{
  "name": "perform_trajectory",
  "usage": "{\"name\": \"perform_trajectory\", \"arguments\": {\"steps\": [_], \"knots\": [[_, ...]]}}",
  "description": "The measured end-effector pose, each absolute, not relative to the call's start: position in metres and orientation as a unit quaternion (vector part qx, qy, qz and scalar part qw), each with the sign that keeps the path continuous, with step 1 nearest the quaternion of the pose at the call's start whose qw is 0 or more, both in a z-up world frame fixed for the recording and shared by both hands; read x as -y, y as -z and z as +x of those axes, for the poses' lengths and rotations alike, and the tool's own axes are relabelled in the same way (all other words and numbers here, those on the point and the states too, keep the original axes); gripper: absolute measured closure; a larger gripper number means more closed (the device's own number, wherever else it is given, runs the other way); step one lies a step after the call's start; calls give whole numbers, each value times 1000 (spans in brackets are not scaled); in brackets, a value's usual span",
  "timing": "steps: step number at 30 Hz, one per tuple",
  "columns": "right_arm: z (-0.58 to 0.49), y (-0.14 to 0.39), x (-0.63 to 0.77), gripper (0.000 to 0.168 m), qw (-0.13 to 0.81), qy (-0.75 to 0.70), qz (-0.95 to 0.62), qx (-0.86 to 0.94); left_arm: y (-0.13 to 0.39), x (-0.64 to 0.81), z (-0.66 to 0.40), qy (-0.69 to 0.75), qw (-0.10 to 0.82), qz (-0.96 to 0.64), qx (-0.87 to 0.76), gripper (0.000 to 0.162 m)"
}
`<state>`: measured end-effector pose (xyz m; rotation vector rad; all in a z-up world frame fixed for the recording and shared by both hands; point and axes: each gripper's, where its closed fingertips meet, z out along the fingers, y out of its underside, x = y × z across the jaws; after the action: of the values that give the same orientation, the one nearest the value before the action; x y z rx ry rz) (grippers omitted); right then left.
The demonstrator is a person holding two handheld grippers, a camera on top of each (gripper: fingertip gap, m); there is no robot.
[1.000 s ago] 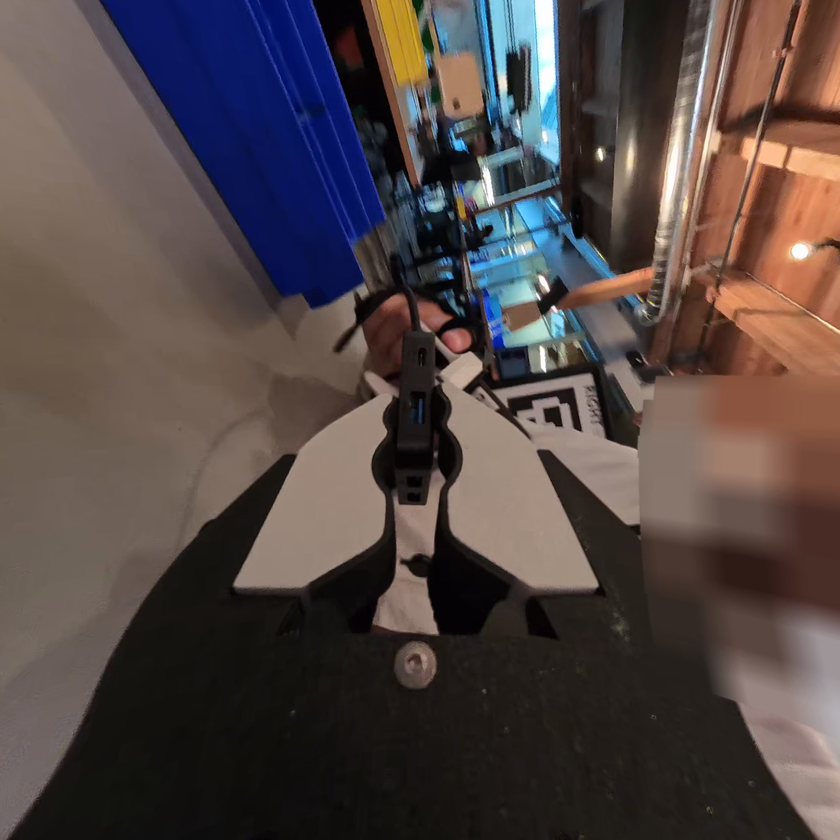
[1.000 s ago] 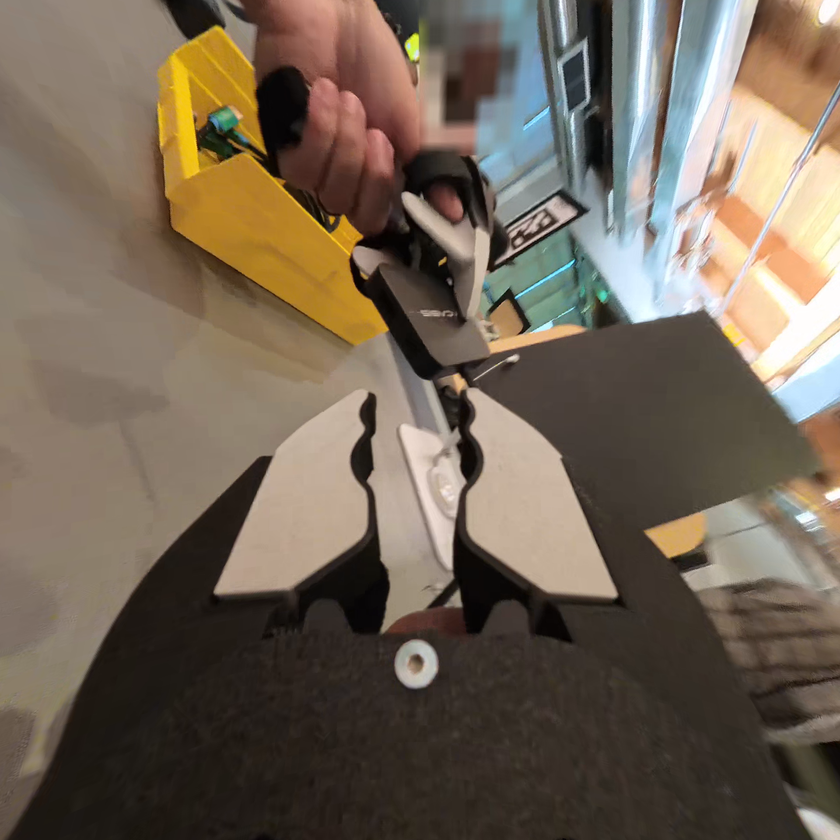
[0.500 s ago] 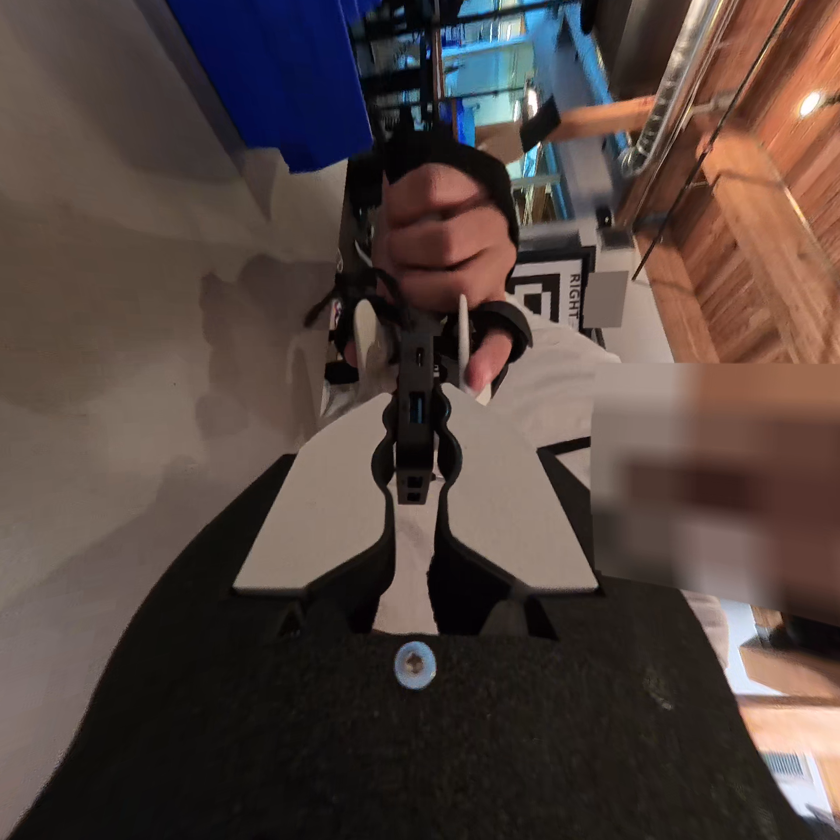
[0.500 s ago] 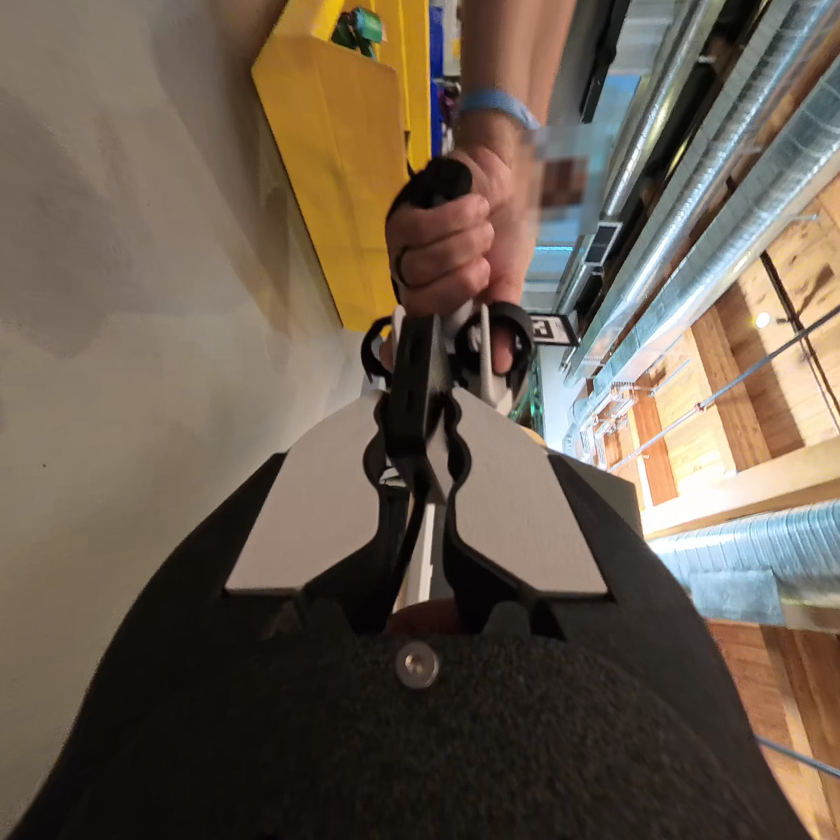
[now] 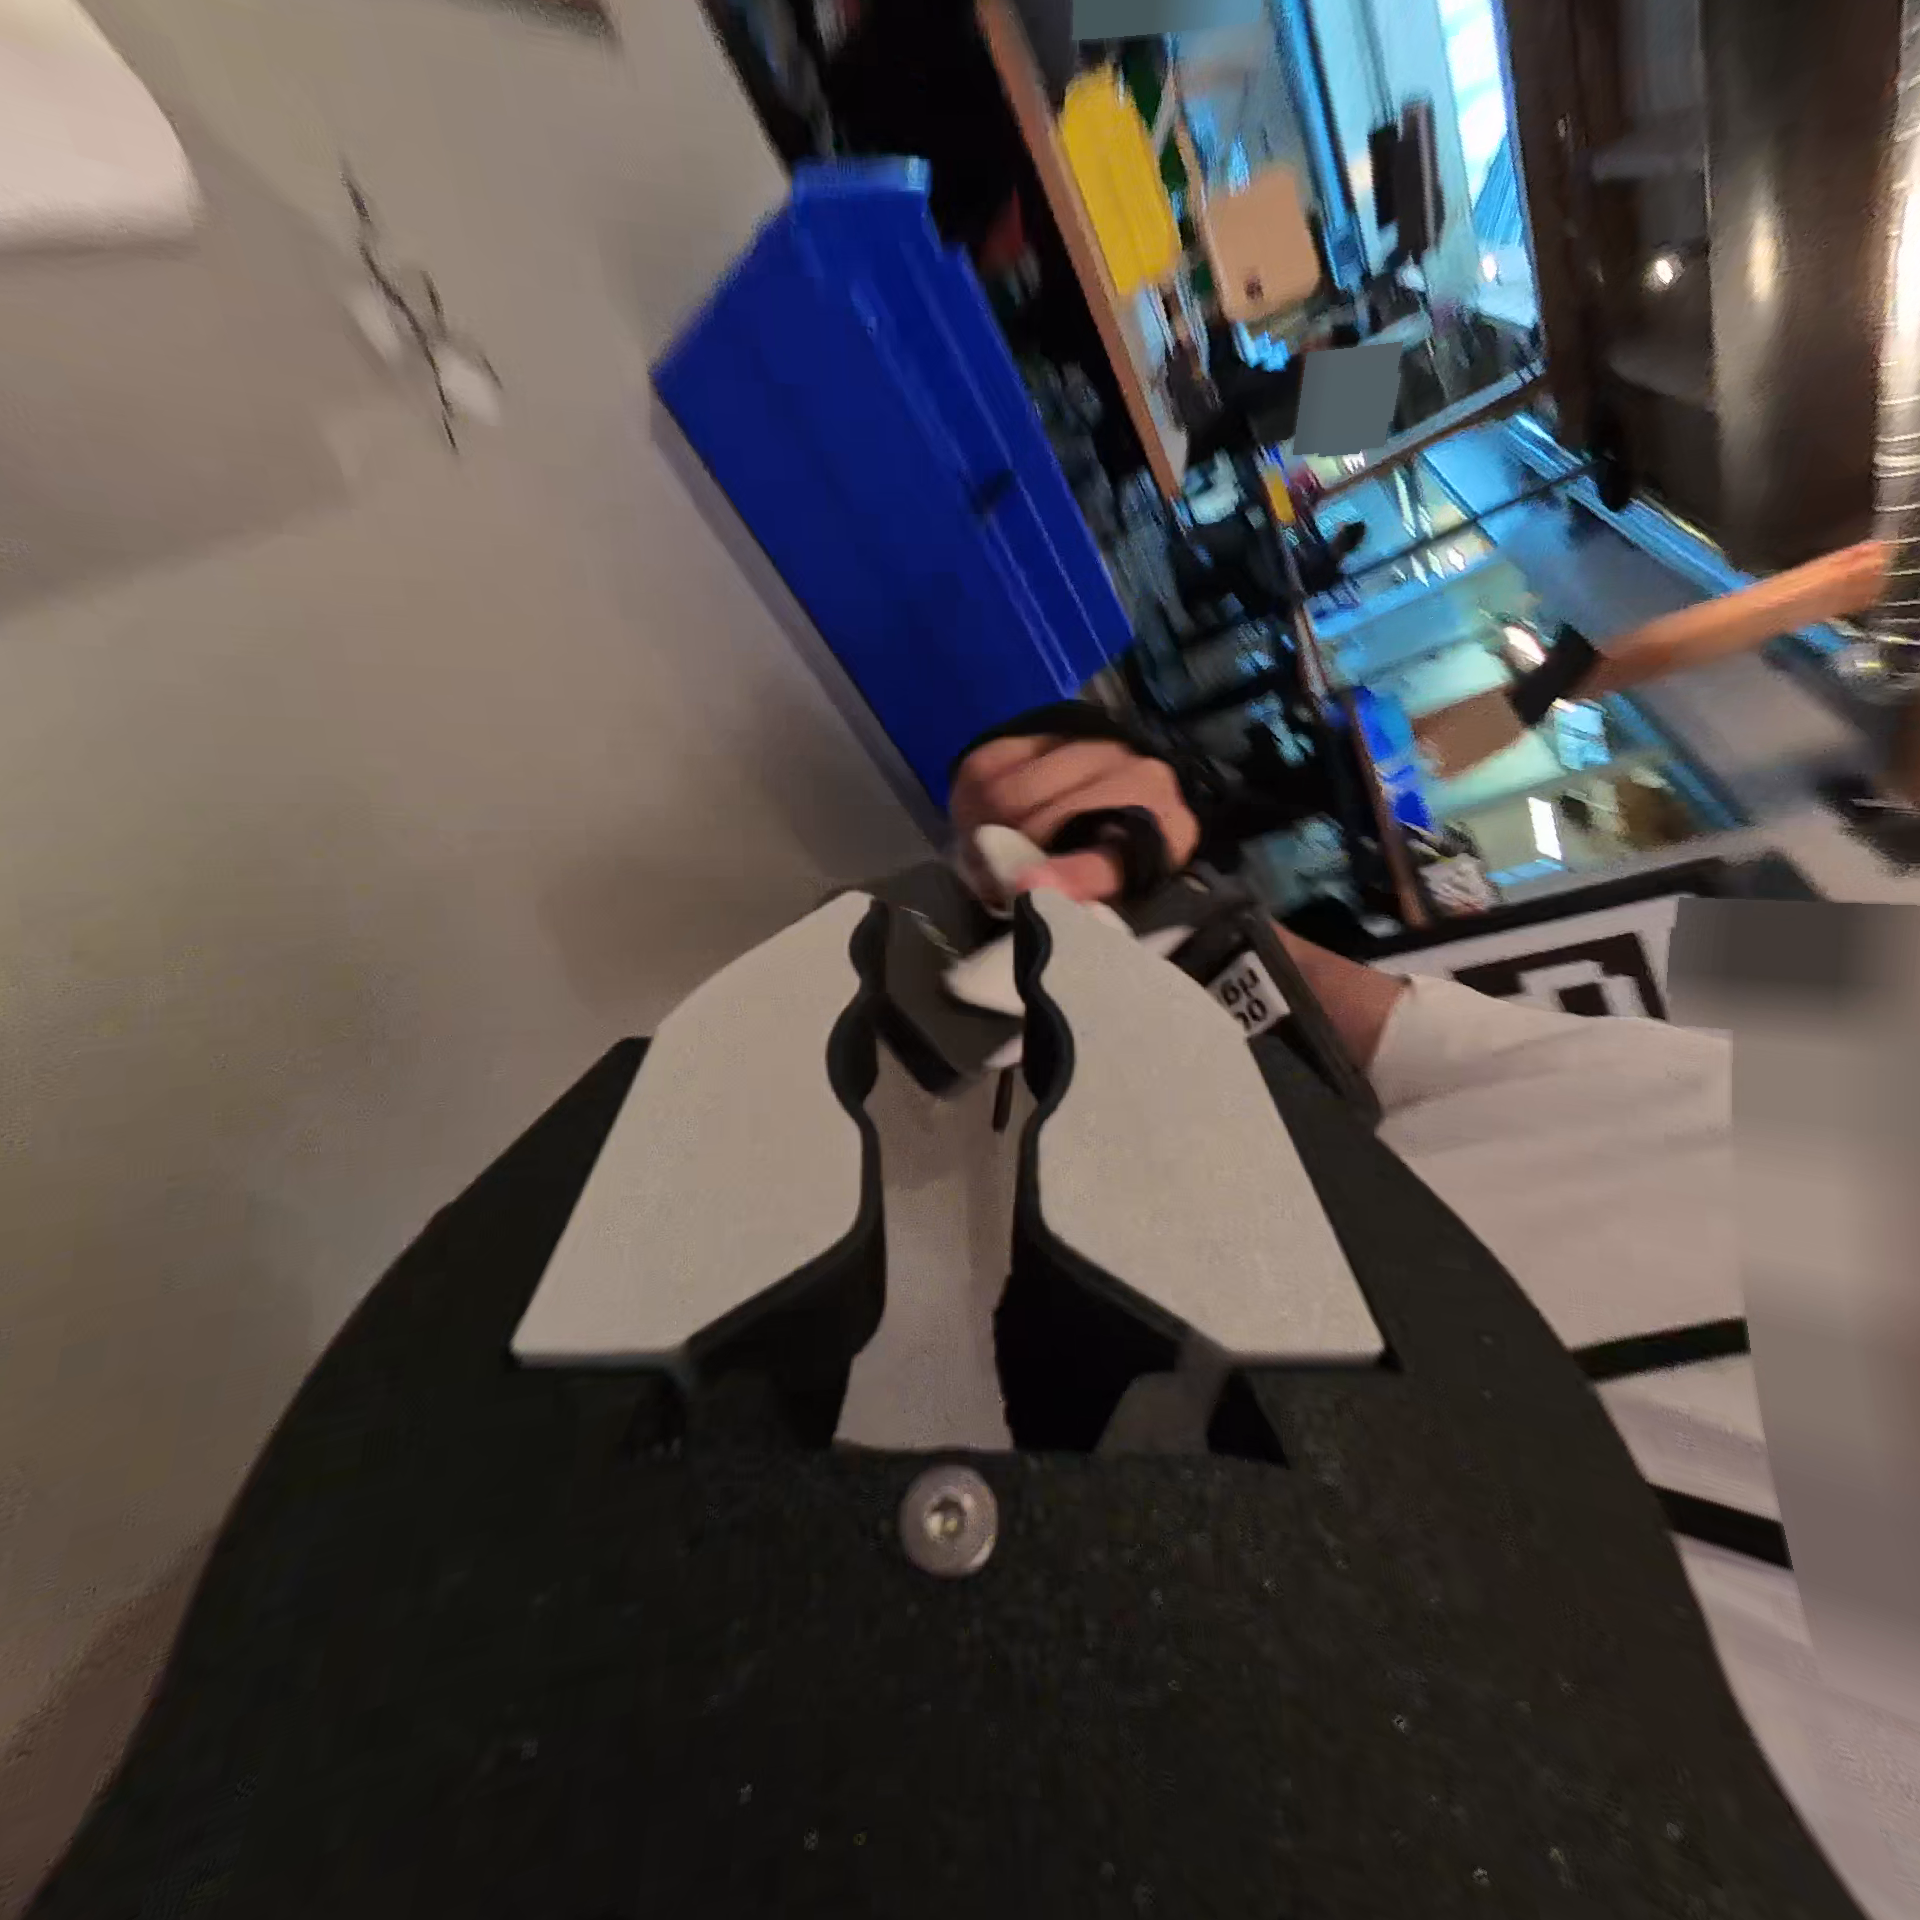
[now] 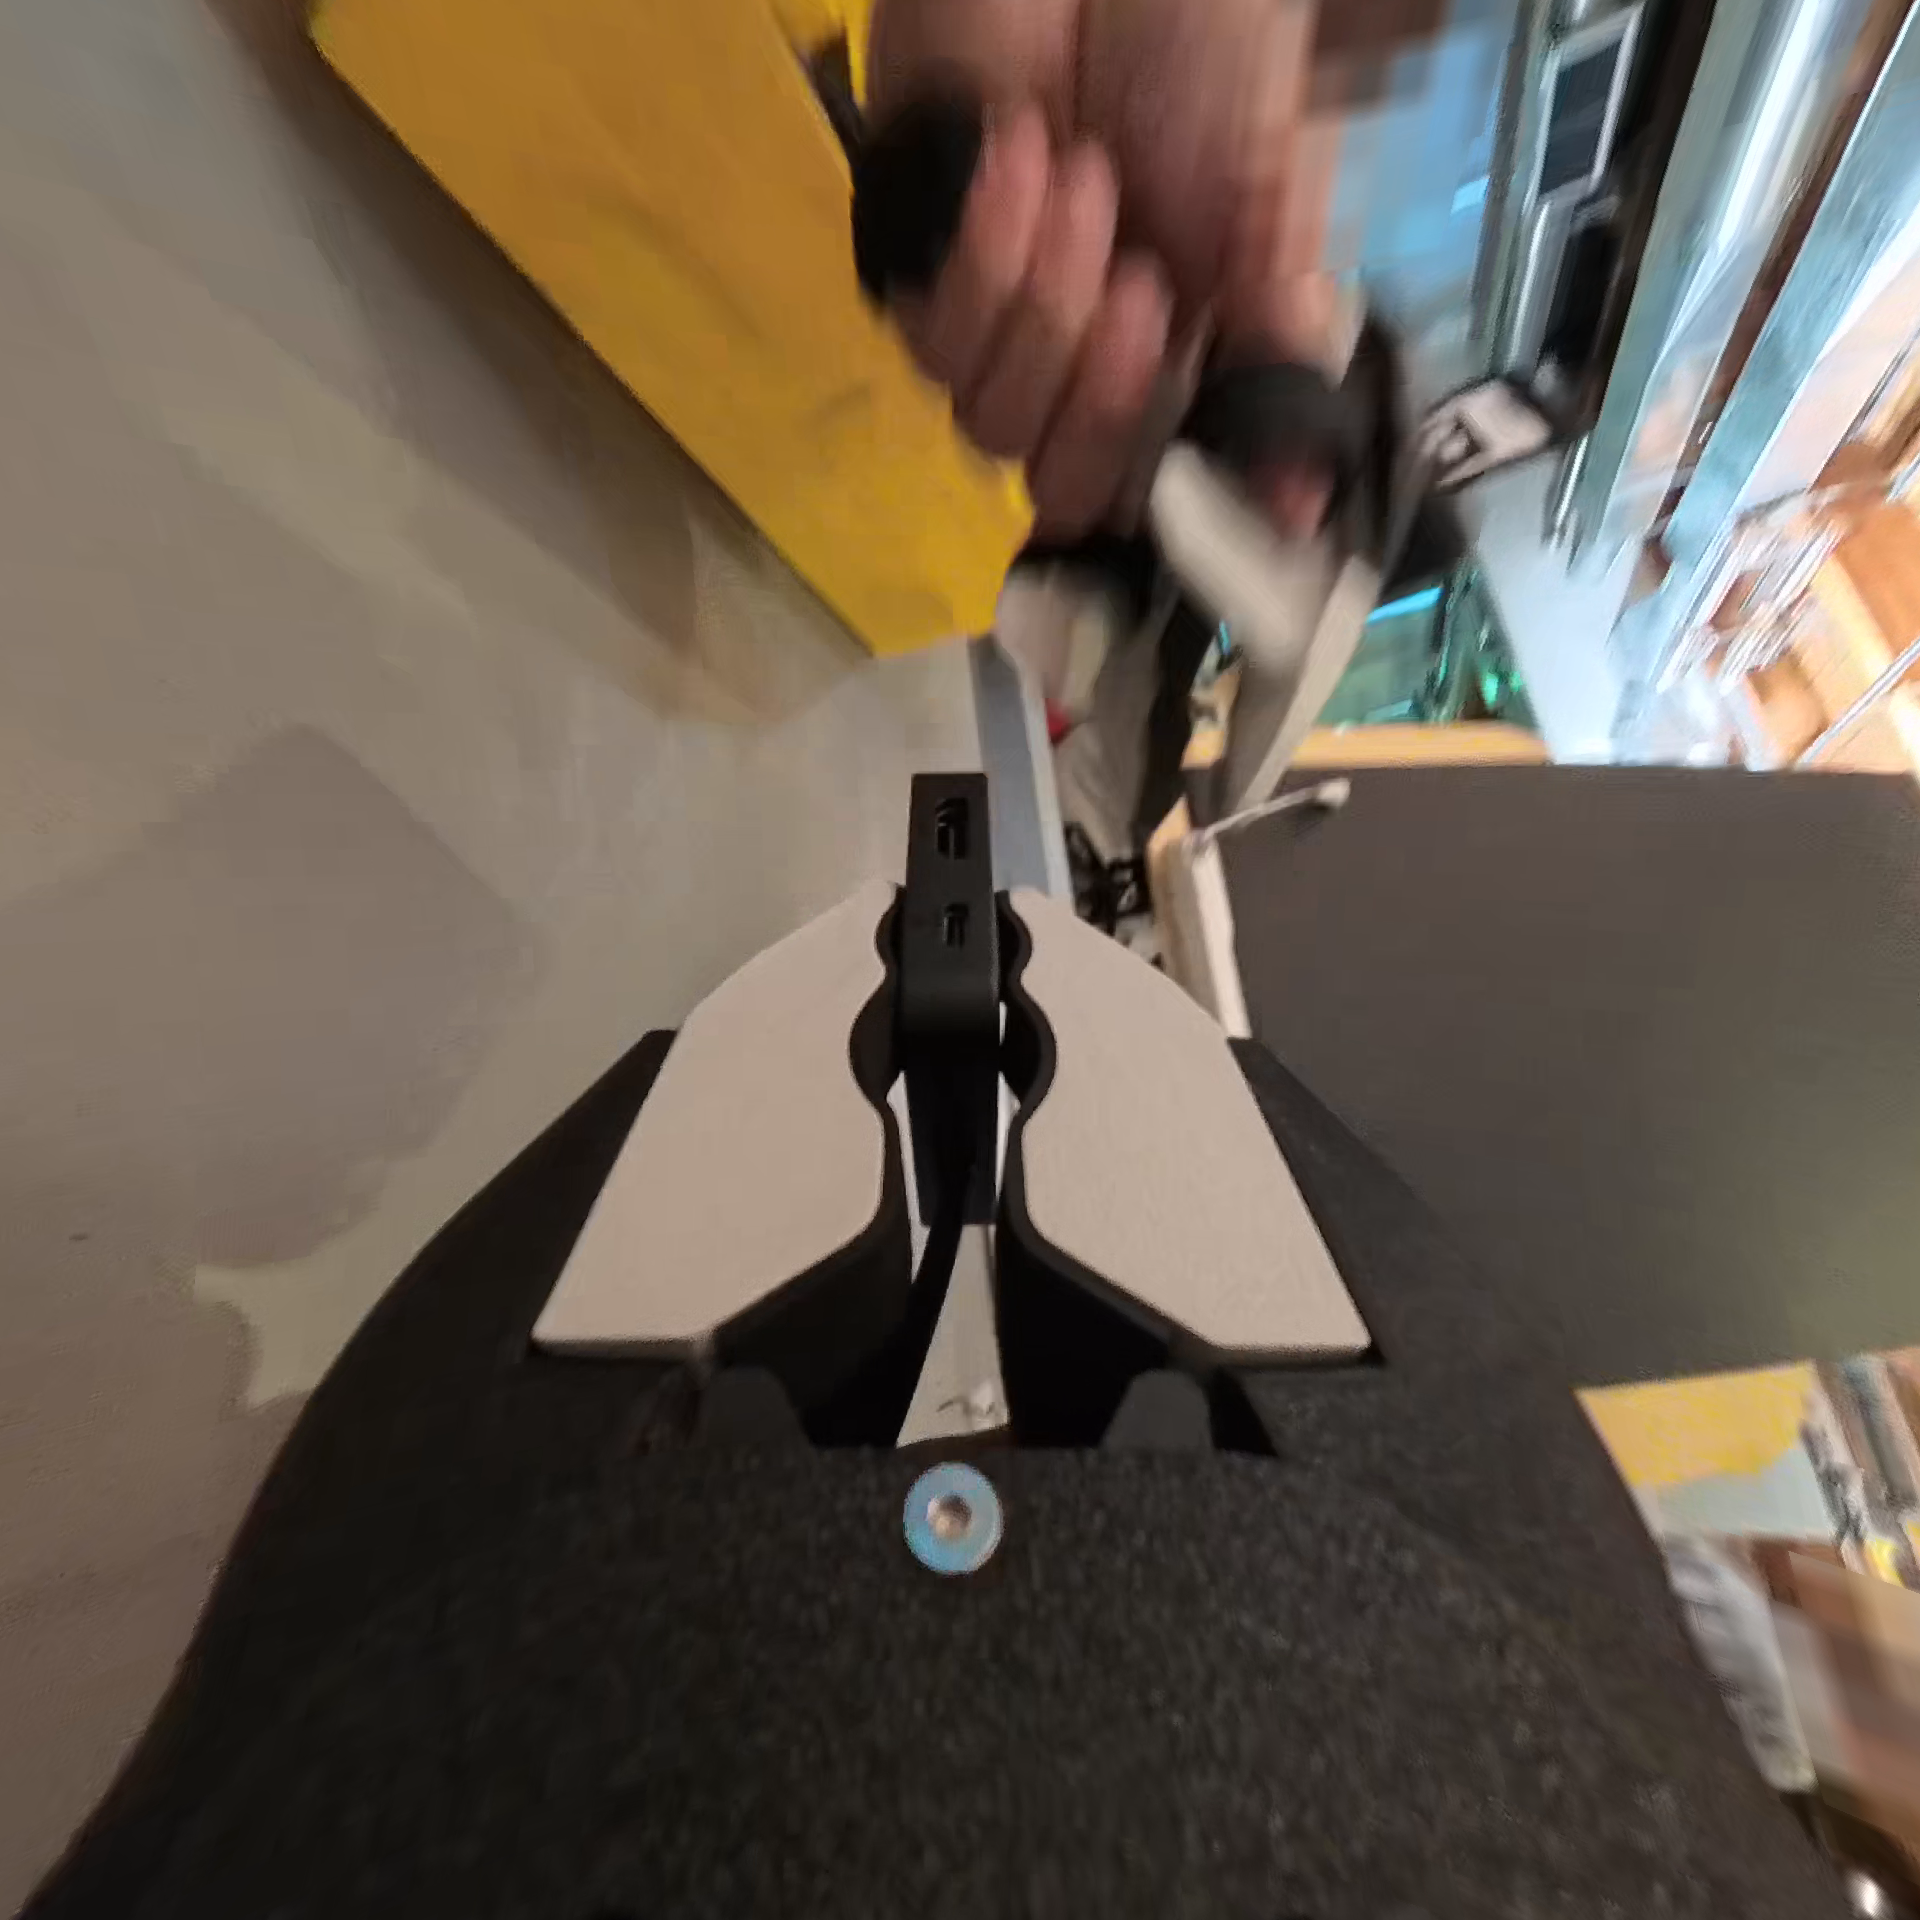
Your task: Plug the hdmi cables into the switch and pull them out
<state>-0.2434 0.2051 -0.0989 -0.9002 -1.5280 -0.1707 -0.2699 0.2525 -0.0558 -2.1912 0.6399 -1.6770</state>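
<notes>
Item: switch [image 6: 948, 940], a slim black box with small ports visible on its narrow edge. It is clamped between the fingers of the right gripper [image 6: 943, 914], with its ported end projecting just past the fingertips. A thin black cable [image 6: 935, 1262] is seen running from its rear end back between the fingers towards the gripper body.

In the left wrist view, the same black box [image 5: 930, 992] is seen from the other side, held by the far gripper's white fingers [image 5: 1000, 857], with a gloved hand [image 5: 1070, 795] behind them. The left gripper [image 5: 943, 914] is held with a clear gap between its fingers; the box sits just beyond and between the tips, and no contact can be made out.

Surroundings: a pale grey tabletop [image 6: 312, 727] lies under both tools. A yellow bin [image 6: 707, 343] stands on it in the right wrist view, partly covered by a blurred hand [image 6: 1091, 270] gripping the other tool. A blue bin [image 5: 883, 478] stands on the tabletop in the left wrist view. A black panel [image 6: 1558, 1039] is seen to the right of the right gripper. A white sleeve [image 5: 1538, 1122] appears beside the left gripper.
</notes>
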Motion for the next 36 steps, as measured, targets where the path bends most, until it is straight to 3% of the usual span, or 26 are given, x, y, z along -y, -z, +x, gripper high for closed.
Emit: {"name": "perform_trajectory", "arguments": {"steps": [4,8,11,16,21,25,36], "knots": [[-236,134,-249,155,595,111,-456,652,29,-189,-302,528,336,-748,-220,134],[-239,161,-275,155,581,143,-485,638,88,-106,-316,440,430,-768,-177,131],[-241,168,-280,155,602,152,-479,621,131,-55,-313,392,437,-788,-185,126],[-238,170,-276,155,618,119,-473,617,160,-15,-305,318,422,-817,-232,122],[-240,164,-274,155,632,119,-462,611,163,-15,-324,236,450,-821,-260,118],[-239,165,-273,155,630,123,-461,613,170,-16,-334,254,414,-844,-226,114],[-240,169,-274,155,622,123,-463,619,155,-60,-395,214,451,-849,-170,119]]}}
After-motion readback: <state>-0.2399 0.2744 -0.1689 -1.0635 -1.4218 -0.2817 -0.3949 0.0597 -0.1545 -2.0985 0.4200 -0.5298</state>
